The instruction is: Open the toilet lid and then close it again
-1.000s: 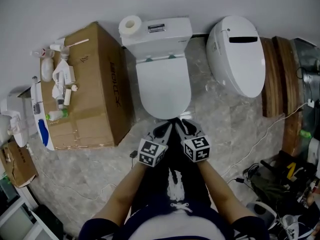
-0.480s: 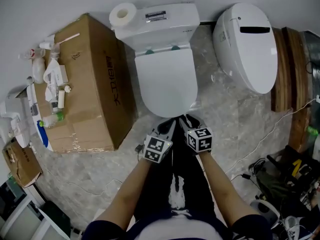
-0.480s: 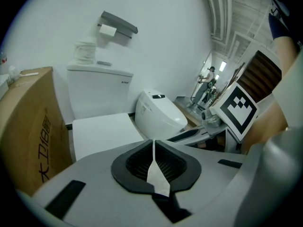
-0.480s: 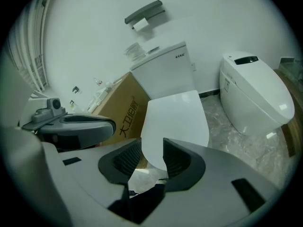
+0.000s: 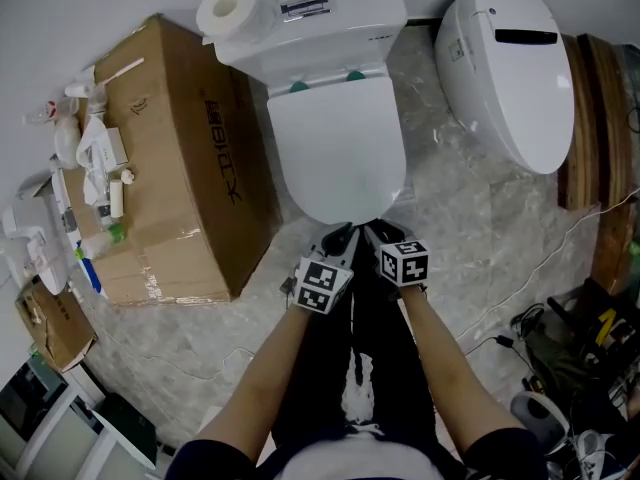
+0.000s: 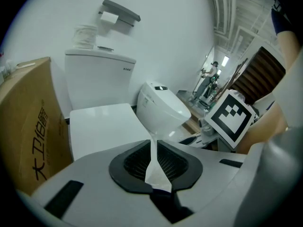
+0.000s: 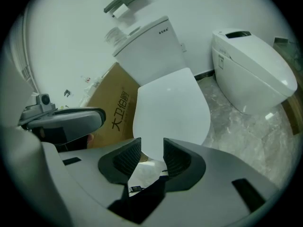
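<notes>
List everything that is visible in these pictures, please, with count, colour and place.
toilet: one, white, closed, centre
toilet paper roll: one, white, on its tank
second toilet: one, white, on the floor at right
cardboard box: one, brown, left of the toilet
toiletries: several, mostly white, on the box
wooden boards: two, brown, far right
left gripper: one, grey, before the toilet, jaws slightly apart, just been opening, nothing between
right gripper: one, grey, beside it, jaws wider, just been opening, nothing between

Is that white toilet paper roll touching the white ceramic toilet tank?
Touching. The head view shows the white toilet paper roll resting on top of the white ceramic toilet tank.
</notes>
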`<state>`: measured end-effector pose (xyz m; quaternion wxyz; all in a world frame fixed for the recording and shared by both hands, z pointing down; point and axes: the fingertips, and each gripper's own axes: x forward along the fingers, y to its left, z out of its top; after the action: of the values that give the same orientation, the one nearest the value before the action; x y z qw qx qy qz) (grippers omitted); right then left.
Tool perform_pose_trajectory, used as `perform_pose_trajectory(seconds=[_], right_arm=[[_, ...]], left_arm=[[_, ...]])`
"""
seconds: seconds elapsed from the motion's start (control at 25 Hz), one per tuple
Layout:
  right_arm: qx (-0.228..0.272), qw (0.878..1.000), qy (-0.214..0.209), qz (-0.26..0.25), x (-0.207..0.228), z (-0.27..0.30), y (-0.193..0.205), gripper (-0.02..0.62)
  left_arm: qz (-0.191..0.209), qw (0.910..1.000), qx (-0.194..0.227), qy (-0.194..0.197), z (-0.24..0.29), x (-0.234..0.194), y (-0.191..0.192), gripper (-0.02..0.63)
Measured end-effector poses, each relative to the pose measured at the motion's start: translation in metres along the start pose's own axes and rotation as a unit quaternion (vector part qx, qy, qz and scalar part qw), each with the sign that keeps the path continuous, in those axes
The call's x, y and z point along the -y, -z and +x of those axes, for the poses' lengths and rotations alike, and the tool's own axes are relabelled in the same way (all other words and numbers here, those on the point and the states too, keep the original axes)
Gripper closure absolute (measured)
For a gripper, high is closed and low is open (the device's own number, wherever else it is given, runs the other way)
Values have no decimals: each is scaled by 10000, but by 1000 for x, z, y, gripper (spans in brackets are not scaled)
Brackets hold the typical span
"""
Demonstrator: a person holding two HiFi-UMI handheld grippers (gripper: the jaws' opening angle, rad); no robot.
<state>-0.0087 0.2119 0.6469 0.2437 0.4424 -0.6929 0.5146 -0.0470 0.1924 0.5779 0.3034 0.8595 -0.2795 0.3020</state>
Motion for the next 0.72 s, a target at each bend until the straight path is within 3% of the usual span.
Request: perform_pose_trajectory(seconds=[0.2, 0.44, 0.72], right_arm=[[-111, 9968, -125, 782, 23, 22, 13, 479], [-310, 9904, 55, 1347, 60, 52, 36, 477], [-245, 9664, -47, 2559, 91, 75, 56, 456]], left_arm=[[14, 9999, -139, 24, 15, -1, 13, 574], [67, 9992, -351, 175, 29, -1, 35, 598], [183, 9977, -657, -12, 42, -12, 56, 600]])
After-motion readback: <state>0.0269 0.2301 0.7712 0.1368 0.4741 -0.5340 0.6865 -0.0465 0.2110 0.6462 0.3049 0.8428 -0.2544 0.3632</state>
